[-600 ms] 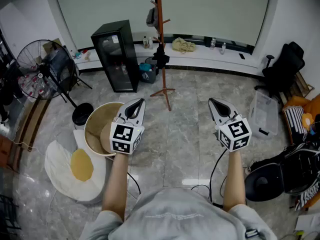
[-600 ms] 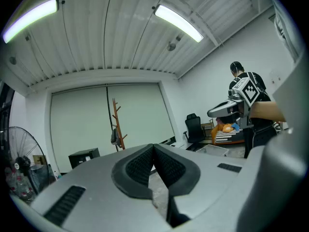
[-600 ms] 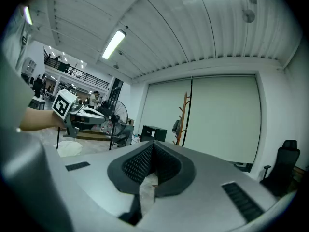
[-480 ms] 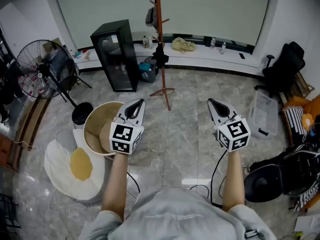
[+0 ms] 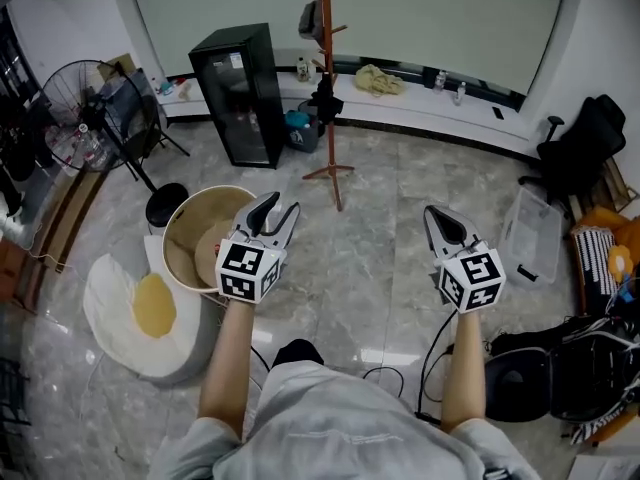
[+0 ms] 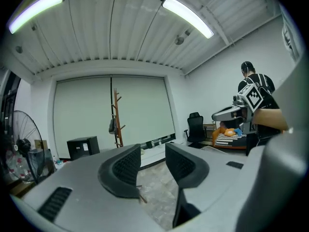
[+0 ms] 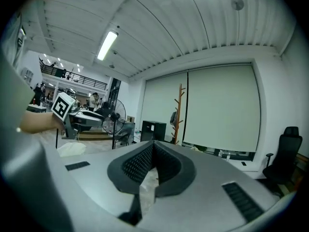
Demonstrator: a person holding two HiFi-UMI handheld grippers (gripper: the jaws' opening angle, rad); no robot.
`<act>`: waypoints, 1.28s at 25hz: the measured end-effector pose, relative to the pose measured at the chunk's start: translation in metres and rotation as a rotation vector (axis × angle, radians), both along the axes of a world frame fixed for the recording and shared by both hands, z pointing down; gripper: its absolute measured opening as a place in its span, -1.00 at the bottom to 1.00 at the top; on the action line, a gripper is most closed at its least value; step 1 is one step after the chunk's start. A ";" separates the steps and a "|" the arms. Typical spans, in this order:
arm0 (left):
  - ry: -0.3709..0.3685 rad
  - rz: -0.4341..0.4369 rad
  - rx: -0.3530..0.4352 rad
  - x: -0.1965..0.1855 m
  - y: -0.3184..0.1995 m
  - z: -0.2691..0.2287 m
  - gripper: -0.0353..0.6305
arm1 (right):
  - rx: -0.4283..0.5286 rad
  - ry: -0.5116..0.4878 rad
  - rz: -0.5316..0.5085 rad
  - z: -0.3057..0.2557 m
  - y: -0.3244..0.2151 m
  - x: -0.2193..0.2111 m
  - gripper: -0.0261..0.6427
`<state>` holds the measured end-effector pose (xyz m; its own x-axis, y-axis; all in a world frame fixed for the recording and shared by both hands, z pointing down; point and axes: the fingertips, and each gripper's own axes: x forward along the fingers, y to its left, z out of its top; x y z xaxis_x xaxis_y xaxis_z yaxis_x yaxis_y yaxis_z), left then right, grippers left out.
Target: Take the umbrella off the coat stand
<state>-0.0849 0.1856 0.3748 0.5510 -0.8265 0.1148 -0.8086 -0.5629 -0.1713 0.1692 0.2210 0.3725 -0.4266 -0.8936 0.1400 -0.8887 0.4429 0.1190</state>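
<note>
The left claw (image 5: pixel 280 205) has parted its jaws since a moment ago, when they stood closer together. They now gape partway with nothing between them, while the right claw (image 5: pixel 436 214) is pressed closed and empty. The person has also stepped forward, and a shoe (image 5: pixel 297 352) now shows below. The coat stand (image 5: pixel 326 88) is well ahead, between the two claws. What looks like the umbrella (image 5: pixel 311 18), a grey bundle, hangs high on it. I judge the approach begun and the left claw readied, but the grasp is still far off.
</note>
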 end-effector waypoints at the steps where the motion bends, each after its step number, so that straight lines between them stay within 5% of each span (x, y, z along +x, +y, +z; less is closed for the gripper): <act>1: 0.008 0.000 -0.011 0.002 -0.002 0.002 -0.36 | -0.009 -0.006 -0.002 0.003 -0.003 0.002 -0.88; 9: 0.007 0.004 -0.064 0.006 -0.076 0.037 -0.36 | -0.059 0.045 -0.025 0.036 -0.069 0.000 -0.88; 22: 0.032 0.059 -0.070 0.011 -0.374 0.044 -0.36 | -0.077 0.051 -0.022 0.026 -0.335 -0.010 -0.88; 32: 0.006 0.053 -0.153 0.015 -0.527 0.081 -0.30 | -0.103 0.013 -0.017 0.039 -0.470 -0.015 -0.88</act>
